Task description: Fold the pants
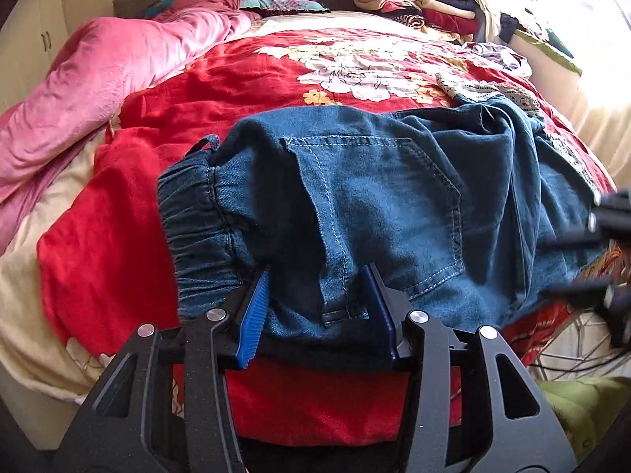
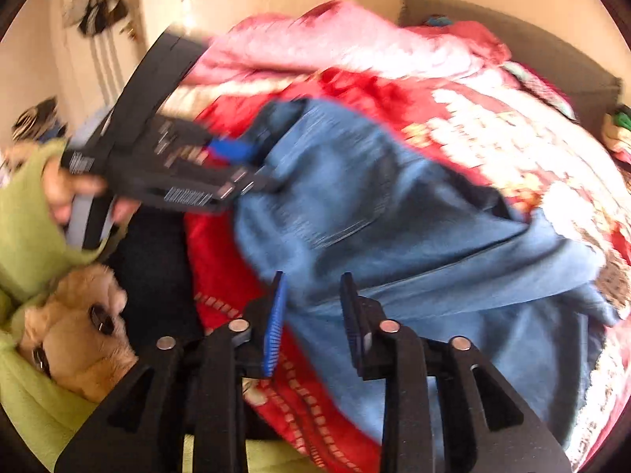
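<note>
Blue denim pants (image 1: pixel 394 197) lie crumpled on a red floral bedspread (image 1: pixel 244 75), elastic waistband to the left, back pocket facing up. My left gripper (image 1: pixel 319 280) has its jaws open around the near edge of the pants by the waistband, with cloth between the blue pads (image 1: pixel 254 315). In the right wrist view the pants (image 2: pixel 394 216) are blurred; my right gripper (image 2: pixel 313 287) is open just above their near edge, holding nothing. The left gripper also shows there (image 2: pixel 236 153) at the waistband. The right gripper shows at the right edge of the left wrist view (image 1: pixel 607 252).
A pink quilt (image 1: pixel 98 90) is bunched along the bed's left side. Stacks of folded clothes (image 1: pixel 414 0) sit at the far right by the headboard. A lace cloth (image 1: pixel 493 90) lies beyond the pants. A green sleeve (image 2: pixel 23 216) and a plush toy (image 2: pixel 79 335) are near left.
</note>
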